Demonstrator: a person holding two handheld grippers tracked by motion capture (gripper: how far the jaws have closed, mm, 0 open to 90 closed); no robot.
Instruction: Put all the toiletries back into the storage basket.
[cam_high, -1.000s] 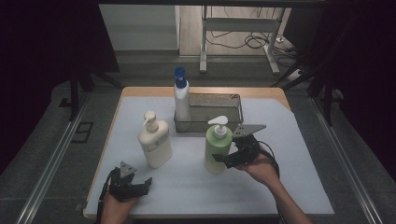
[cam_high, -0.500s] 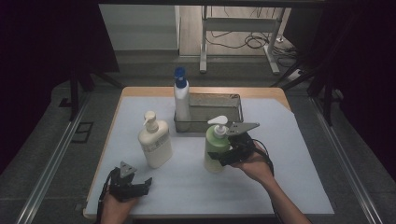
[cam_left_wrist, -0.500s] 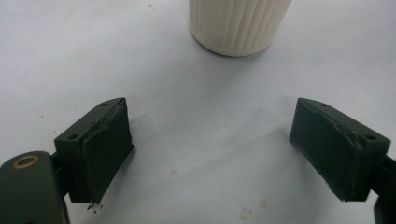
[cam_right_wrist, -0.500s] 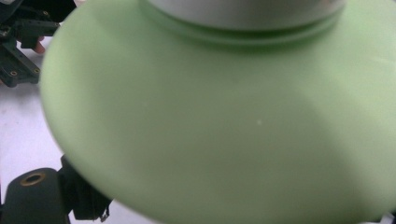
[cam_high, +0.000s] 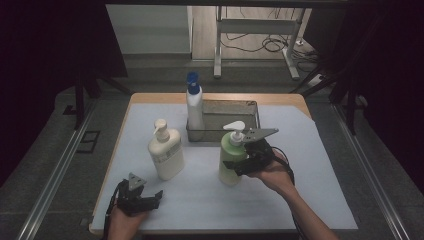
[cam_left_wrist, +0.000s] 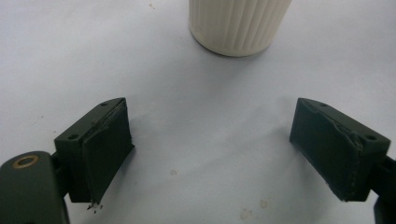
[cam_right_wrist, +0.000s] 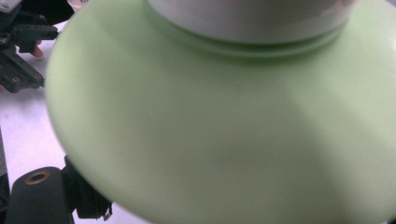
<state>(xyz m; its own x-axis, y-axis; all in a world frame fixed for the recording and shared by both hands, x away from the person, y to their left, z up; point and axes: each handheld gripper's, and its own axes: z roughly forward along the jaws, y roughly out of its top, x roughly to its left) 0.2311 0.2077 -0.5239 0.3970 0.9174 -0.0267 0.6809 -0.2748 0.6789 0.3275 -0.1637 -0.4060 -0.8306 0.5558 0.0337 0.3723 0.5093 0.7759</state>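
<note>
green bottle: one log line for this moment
right gripper: jaws around green bottle, grip unclear | left gripper: open, idle | cream bottle: upright

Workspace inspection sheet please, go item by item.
Surface: white sheet over a wooden table.
Job's things: green pump bottle upright in front of the metal basket.
Clutter: cream pump bottle; blue-capped bottle standing in the basket.
Grippers: right gripper around the green bottle, grip not clear; left gripper open, holding nothing.
Cables: black cable trailing from the right gripper.
Surroundings: dark floor, metal frame behind.
</note>
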